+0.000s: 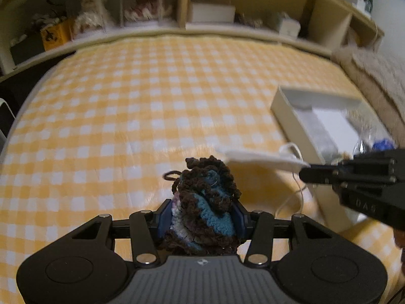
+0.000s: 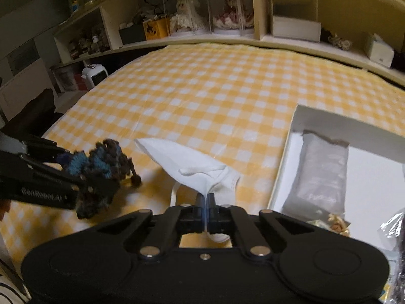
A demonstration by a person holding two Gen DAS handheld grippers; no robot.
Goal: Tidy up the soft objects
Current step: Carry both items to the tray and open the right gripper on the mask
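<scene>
From the left wrist camera, the left gripper (image 1: 202,212) is clamped on a crocheted piece (image 1: 206,202), which bulges up and forward from between the 2 blue-padded fingers (image 1: 165,215). The piece is a crumpled wad of teal-blue yarn edged in dark brown ruffles, with a pale lilac-white patch low on its left side and a loose brown loop sticking out. It is held above a yellow-and-white checked bedspread (image 1: 152,96). To the right, the right gripper (image 1: 307,173) reaches in from the side, pinching the edge of a white face mask (image 1: 263,160) whose thin ear cords dangle below. The letters "DAS" show on that gripper's black body. Behind it sits an open white box (image 1: 286,116) on the bedspread.

From the right wrist camera, the right gripper (image 2: 205,198) is shut narrow on the white face mask (image 2: 187,159), which fans out forward and left from the fingertips as a smooth folded cone, a strap across its middle. To the left, the left gripper (image 2: 67,163) holds the crocheted piece (image 2: 106,160) level with the mask, near it but apart. White lettering on its side is blurred; it seems to read "GenRobot.AI". The open white box (image 2: 351,124) lies just right, holding a grey packet (image 2: 321,172) with unreadable print.
</scene>
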